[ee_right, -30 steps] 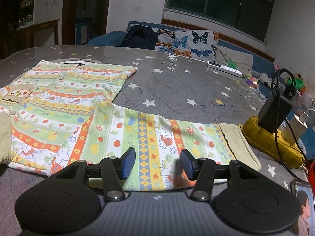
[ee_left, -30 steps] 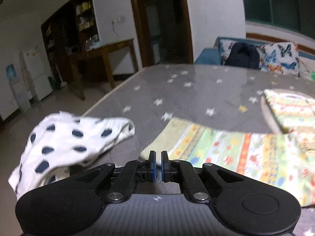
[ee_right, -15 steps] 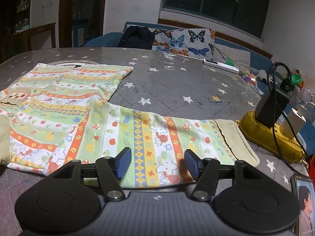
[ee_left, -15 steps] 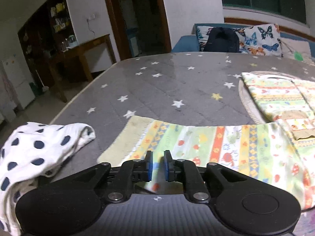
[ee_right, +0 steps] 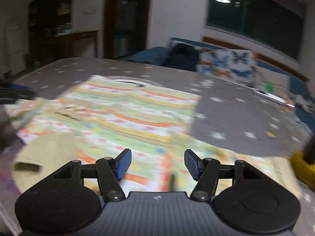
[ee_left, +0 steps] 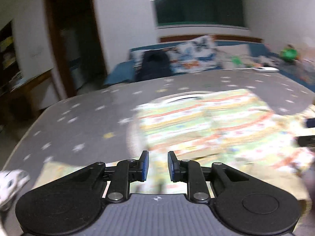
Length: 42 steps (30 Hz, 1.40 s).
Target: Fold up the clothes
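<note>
A striped, colourful patterned garment (ee_left: 206,122) lies spread flat on the grey star-print table (ee_left: 78,122); it also shows in the right wrist view (ee_right: 122,114). My left gripper (ee_left: 158,166) hovers over the garment's near edge, jaws a little apart and empty. My right gripper (ee_right: 156,165) hovers over the garment's near edge, jaws wide apart and empty. Both views are motion-blurred. The other gripper shows at the right edge of the left wrist view (ee_left: 307,135).
A white polka-dot cloth (ee_left: 9,182) lies at the table's left edge. A yellow base with a dark charger (ee_right: 303,163) stands at the right. A sofa with butterfly cushions (ee_right: 226,64) and a dark bag (ee_right: 183,56) sits beyond the table.
Both grippers have swung toward the middle of the garment. The left jaws have opened from nearly shut to a small gap. The right jaws stay wide open.
</note>
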Each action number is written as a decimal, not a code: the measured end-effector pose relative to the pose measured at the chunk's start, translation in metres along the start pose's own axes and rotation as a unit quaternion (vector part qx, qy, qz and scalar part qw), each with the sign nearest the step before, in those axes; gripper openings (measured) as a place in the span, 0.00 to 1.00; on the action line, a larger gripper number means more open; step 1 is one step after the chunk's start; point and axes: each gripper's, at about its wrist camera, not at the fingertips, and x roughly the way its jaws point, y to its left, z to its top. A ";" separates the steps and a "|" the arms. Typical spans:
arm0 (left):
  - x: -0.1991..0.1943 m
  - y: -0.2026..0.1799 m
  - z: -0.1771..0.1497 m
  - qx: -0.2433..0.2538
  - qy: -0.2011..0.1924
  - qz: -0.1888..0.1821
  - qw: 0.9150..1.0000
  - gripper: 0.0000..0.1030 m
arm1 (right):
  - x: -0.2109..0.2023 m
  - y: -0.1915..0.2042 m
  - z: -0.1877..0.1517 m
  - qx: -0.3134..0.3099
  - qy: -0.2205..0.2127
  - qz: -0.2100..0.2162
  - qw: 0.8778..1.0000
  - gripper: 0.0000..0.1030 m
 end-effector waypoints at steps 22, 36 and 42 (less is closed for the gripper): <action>-0.007 -0.050 -0.027 0.118 0.021 -0.083 0.989 0.26 | 0.006 0.017 -0.014 0.012 0.019 0.081 0.996 0.59; 0.028 -0.033 -0.010 0.097 0.032 -0.058 0.993 0.30 | 0.023 -0.110 -0.019 0.139 0.011 -0.085 0.987 0.59; 0.033 -0.030 -0.017 0.095 0.038 -0.055 0.993 0.30 | 0.037 -0.133 -0.028 0.143 0.020 -0.126 0.981 0.59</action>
